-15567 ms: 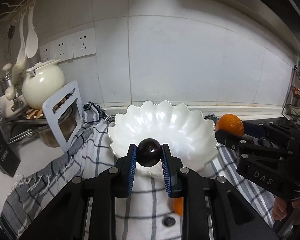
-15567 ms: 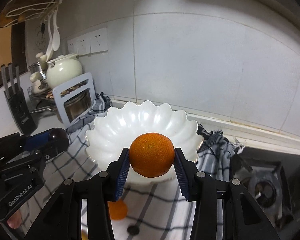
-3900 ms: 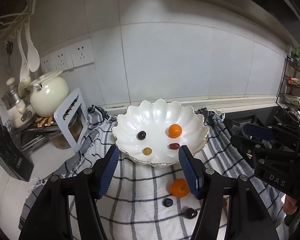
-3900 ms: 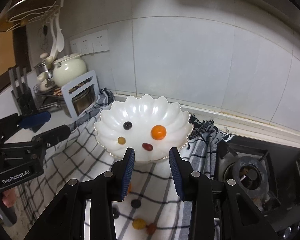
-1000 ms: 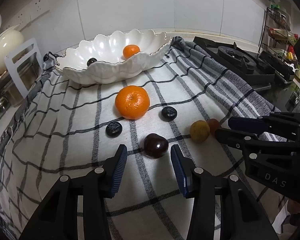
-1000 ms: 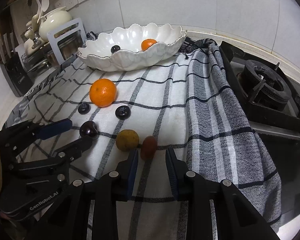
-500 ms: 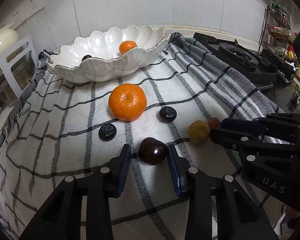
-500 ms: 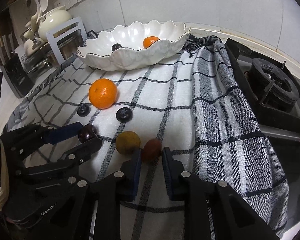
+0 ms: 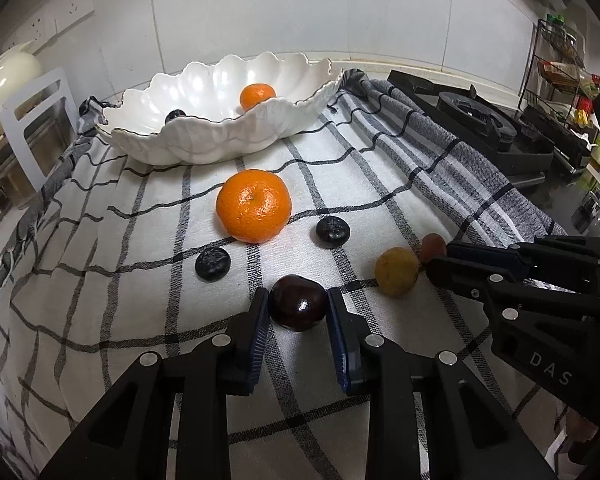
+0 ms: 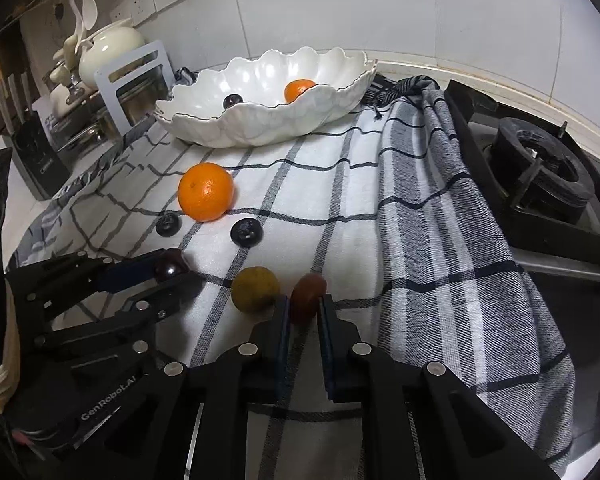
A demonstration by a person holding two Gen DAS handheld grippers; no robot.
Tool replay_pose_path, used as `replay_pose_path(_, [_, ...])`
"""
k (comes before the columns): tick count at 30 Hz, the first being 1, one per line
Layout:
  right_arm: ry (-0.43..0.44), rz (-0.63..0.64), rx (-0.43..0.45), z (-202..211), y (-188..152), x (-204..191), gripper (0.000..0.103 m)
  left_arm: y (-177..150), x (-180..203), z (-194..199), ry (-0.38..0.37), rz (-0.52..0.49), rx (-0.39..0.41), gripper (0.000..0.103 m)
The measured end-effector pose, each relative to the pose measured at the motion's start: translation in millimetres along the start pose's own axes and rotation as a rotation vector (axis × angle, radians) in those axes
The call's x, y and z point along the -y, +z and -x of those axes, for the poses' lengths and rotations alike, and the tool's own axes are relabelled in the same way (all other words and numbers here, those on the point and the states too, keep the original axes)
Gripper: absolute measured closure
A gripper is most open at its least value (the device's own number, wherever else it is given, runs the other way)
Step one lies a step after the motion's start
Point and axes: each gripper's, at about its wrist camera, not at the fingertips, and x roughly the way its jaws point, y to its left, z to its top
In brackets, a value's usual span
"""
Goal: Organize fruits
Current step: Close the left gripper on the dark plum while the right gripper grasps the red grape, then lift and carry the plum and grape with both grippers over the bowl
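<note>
My left gripper (image 9: 298, 312) is shut on a dark plum (image 9: 298, 303) that rests on the checked cloth (image 9: 148, 280). My right gripper (image 10: 303, 312) is shut on a small reddish-brown fruit (image 10: 307, 295) on the cloth, next to a yellow-brown fruit (image 10: 254, 289). A large orange (image 9: 253, 205) and two dark berries (image 9: 332, 231) (image 9: 213, 263) lie on the cloth. The white scalloped bowl (image 9: 220, 144) behind holds a small orange (image 9: 257, 96) and a dark fruit (image 9: 175, 115).
A black gas stove (image 10: 540, 176) stands right of the cloth. A cream teapot (image 10: 108, 54), a metal rack (image 10: 132, 80) and a knife block (image 10: 36, 152) stand at the left. A tiled wall with sockets runs behind the bowl.
Both grippers have moved forward and down onto the cloth. The left jaws have closed around the dark plum and the right jaws around the reddish-brown fruit.
</note>
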Motion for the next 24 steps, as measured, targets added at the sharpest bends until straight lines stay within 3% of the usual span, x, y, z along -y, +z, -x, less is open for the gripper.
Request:
replay_pose_path(9, [-0.003, -0.004, 0.025, 16.4, -2.6, 0.9, 0.088, 2.7, -1.0, 21.2, 0.005, 0.026, 0.038, 0.074])
replay_pose_path(24, [0.005, 0.018, 0.156, 57.8, 18.7, -11.6, 0.088, 22.9, -7.5, 62.2, 0.021, 0.054, 0.152, 0.074])
